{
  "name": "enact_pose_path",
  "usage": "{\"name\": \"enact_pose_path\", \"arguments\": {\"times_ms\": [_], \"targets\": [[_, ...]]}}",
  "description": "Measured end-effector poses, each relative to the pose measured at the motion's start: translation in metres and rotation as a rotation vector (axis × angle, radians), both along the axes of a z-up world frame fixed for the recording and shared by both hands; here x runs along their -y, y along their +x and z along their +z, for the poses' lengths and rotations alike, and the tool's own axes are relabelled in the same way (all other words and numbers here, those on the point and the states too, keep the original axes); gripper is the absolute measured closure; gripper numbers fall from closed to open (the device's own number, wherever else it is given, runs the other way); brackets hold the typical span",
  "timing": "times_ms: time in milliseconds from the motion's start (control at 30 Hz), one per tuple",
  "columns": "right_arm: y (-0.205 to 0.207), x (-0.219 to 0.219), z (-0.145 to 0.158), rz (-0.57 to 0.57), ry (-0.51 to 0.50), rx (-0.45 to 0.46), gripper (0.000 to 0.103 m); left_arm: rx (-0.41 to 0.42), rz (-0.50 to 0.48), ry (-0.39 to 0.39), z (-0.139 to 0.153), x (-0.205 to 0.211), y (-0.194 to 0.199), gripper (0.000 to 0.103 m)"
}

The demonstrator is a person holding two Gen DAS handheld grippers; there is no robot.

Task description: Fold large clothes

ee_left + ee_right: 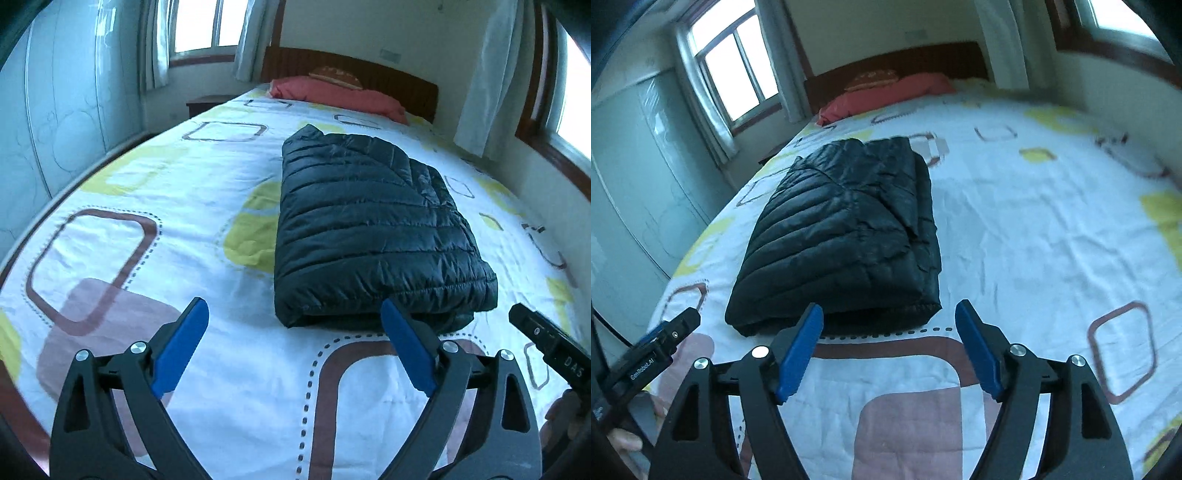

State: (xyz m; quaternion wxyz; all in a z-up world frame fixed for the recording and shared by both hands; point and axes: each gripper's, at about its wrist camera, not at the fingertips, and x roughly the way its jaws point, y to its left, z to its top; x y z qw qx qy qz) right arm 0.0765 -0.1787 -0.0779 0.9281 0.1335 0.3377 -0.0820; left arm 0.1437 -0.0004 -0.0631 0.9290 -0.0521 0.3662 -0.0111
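Observation:
A black quilted puffer jacket (373, 229) lies folded into a thick rectangle on the patterned bed sheet (166, 206). In the left wrist view my left gripper (295, 314) hangs open above the sheet, just short of the jacket's near edge, with nothing between its blue pads (181, 347). The right wrist view shows the same jacket (846, 236) ahead and to the left. My right gripper (888, 314) is open too, empty, its left blue pad (799, 354) close to the jacket's near edge. Each gripper shows at the edge of the other's view.
A red pillow (343, 96) lies at the wooden headboard (388, 74). Windows with white curtains (487, 74) line the far and right walls. A pale wardrobe (62, 103) stands left of the bed. The other gripper's tip (665, 336) and a hand show at lower left.

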Motion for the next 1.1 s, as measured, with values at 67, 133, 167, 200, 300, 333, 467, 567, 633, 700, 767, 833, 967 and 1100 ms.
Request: {"name": "enact_pose_path", "arguments": {"times_ms": [67,133,167,200,300,333,467,567,633,700,767,833,967,1100], "targets": [[-0.003,-0.006,0.005,-0.006,-0.032,0.007,0.024,0.019,0.013,0.020,0.006,0.000,-0.006,0.008],[-0.006,-0.011,0.009,-0.013,-0.061,0.018,0.024,0.042,0.028,0.035,0.013,-0.001,-0.012,0.007],[-0.007,-0.012,0.011,-0.017,-0.072,0.022,0.024,0.052,0.033,0.042,0.016,-0.001,-0.015,0.007],[-0.010,-0.015,0.013,-0.018,-0.077,0.025,0.024,0.062,0.038,0.050,0.020,-0.001,-0.018,0.007],[-0.016,-0.021,0.021,-0.020,-0.082,0.033,0.024,0.088,0.053,0.076,0.032,0.000,-0.026,0.006],[-0.018,-0.022,0.023,-0.020,-0.085,0.039,0.024,0.100,0.054,0.080,0.036,-0.001,-0.029,0.006],[-0.026,-0.030,0.033,-0.015,-0.104,0.061,0.024,0.132,0.055,0.077,0.047,0.000,-0.039,0.005],[-0.034,-0.036,0.042,-0.014,-0.117,0.083,0.024,0.148,0.050,0.070,0.055,0.002,-0.045,0.005],[-0.038,-0.037,0.047,-0.014,-0.122,0.097,0.024,0.158,0.042,0.077,0.059,0.004,-0.048,0.005],[-0.042,-0.040,0.052,-0.017,-0.133,0.111,0.024,0.168,0.037,0.083,0.061,0.005,-0.051,0.005],[-0.046,-0.042,0.054,-0.018,-0.146,0.121,0.024,0.177,0.038,0.088,0.064,0.008,-0.054,0.005],[-0.048,-0.043,0.055,-0.016,-0.149,0.129,0.024,0.186,0.038,0.089,0.066,0.009,-0.057,0.005],[-0.049,-0.043,0.053,-0.013,-0.148,0.126,0.024,0.186,0.037,0.095,0.066,0.010,-0.059,0.005],[-0.050,-0.041,0.052,-0.012,-0.141,0.127,0.024,0.183,0.040,0.089,0.065,0.010,-0.060,0.005]]}}
